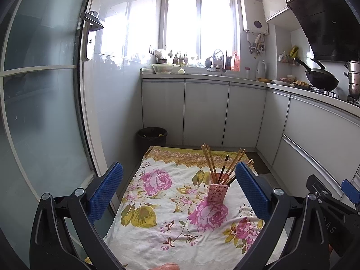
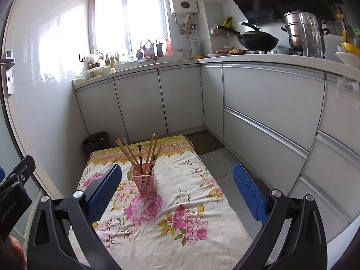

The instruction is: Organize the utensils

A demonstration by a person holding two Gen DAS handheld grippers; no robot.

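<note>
A pink perforated holder (image 1: 217, 192) (image 2: 145, 182) stands upright on a floral cloth (image 1: 171, 216) (image 2: 171, 220) spread on the kitchen floor. Several wooden chopsticks (image 1: 208, 159) (image 2: 126, 151) and a dark-tipped one fan out of it. My left gripper (image 1: 178, 187) hovers open above the cloth, the holder just inside its right finger. My right gripper (image 2: 177, 189) is also open, with the holder near its left finger. Neither holds anything. The other gripper's body shows at each view's edge.
A dark waste bin (image 1: 152, 136) (image 2: 96, 141) sits beyond the cloth's far left corner. Grey cabinets (image 1: 204, 112) (image 2: 265, 117) line the back and right. A glass door (image 1: 40, 103) stands left. A wok (image 2: 258, 39) and pots rest on the counter.
</note>
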